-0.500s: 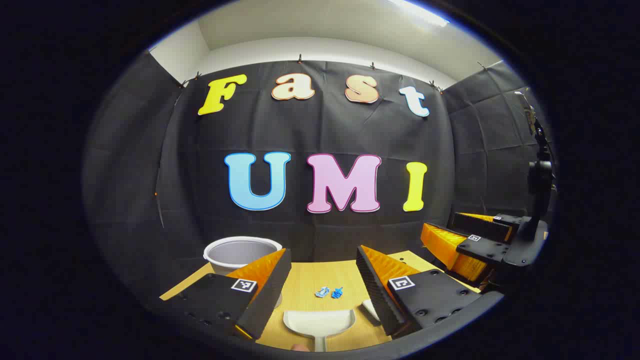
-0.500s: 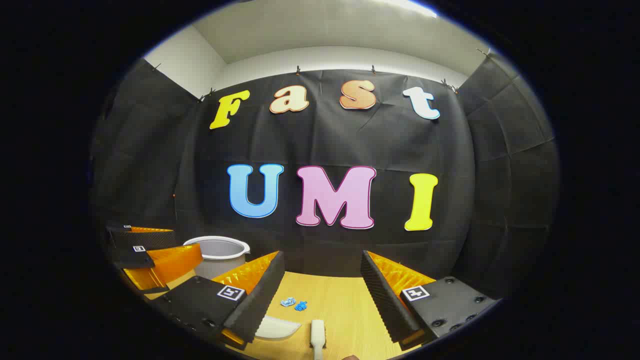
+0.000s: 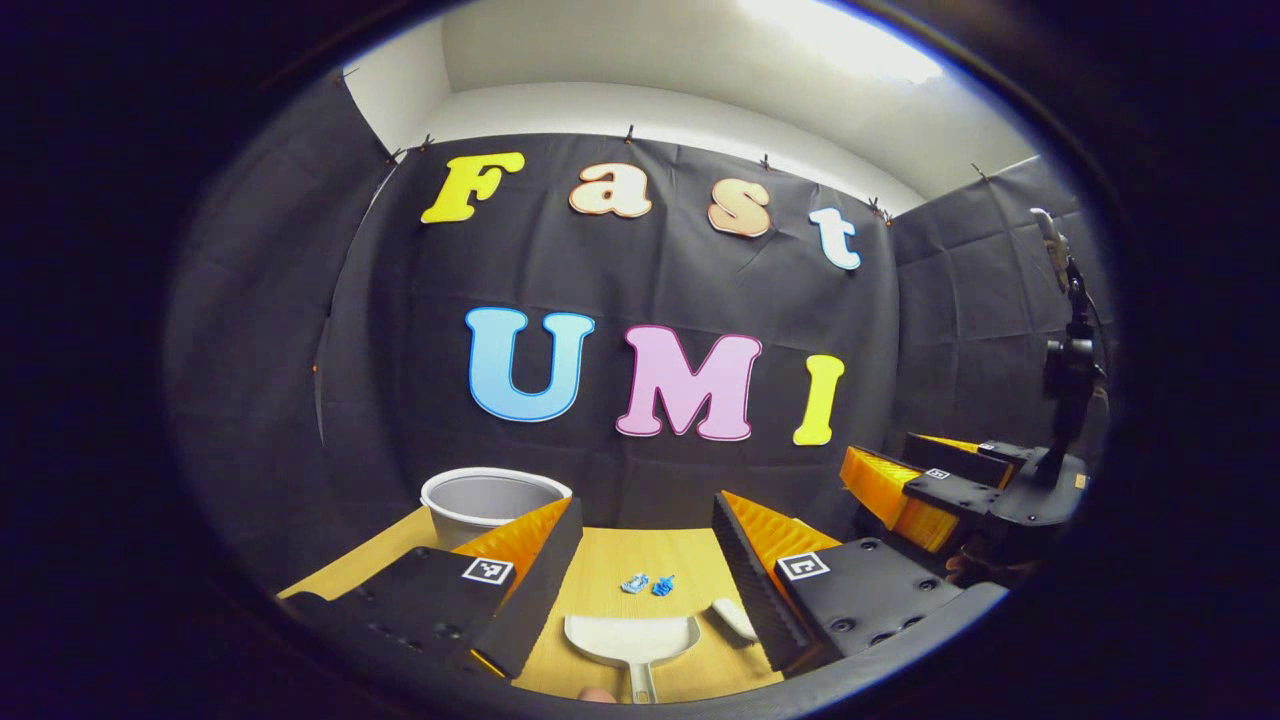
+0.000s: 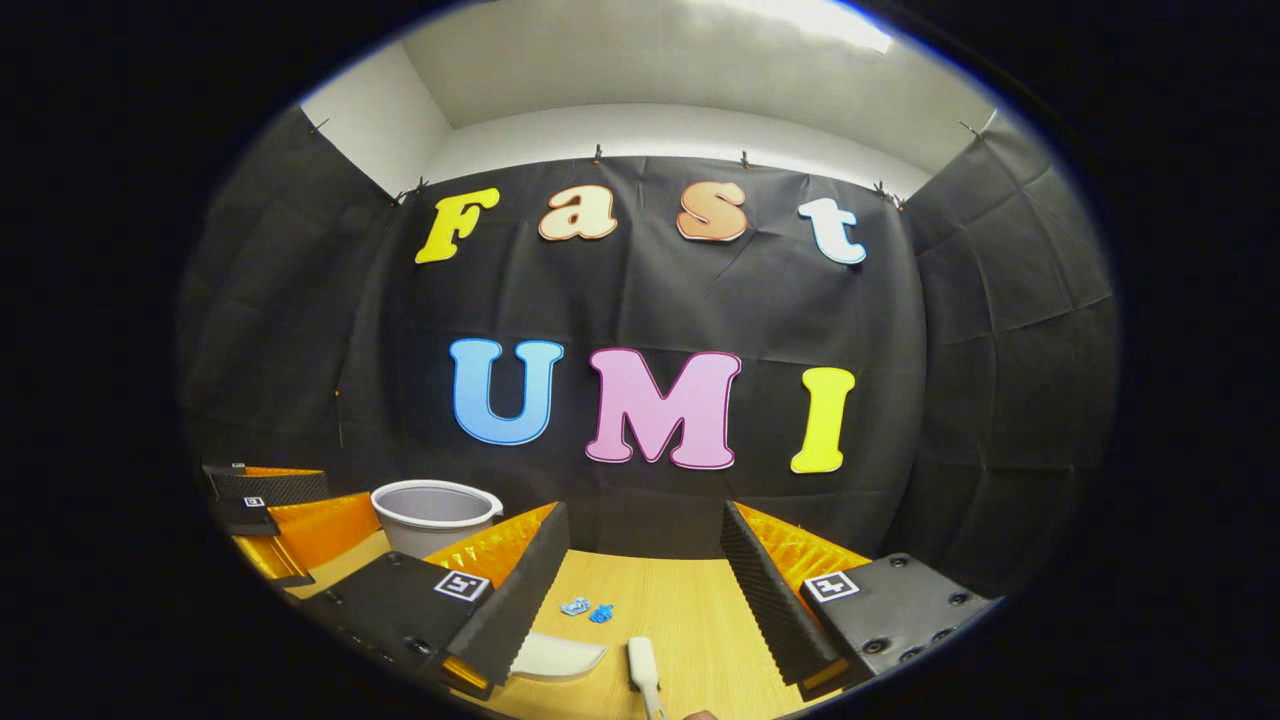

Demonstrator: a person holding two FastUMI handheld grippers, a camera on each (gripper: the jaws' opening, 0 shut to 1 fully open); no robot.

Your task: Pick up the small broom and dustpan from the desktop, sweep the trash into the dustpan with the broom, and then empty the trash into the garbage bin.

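Both jaws stand spread and empty, the left gripper (image 3: 640, 560) lined up over the dustpan (image 3: 630, 637), the right gripper (image 4: 640, 570) over the broom (image 4: 643, 665), likely so each can drop onto its handle. Both tools lie flat on the desktop (image 4: 690, 610), blue trash (image 3: 647, 584) just beyond, garbage bin (image 3: 487, 500) farther left.

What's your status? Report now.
Both grippers, left and right, jaws open, holding nothing. Dustpan and broom lie flat on desk. Trash unswept, bin beyond. Nothing in the way.
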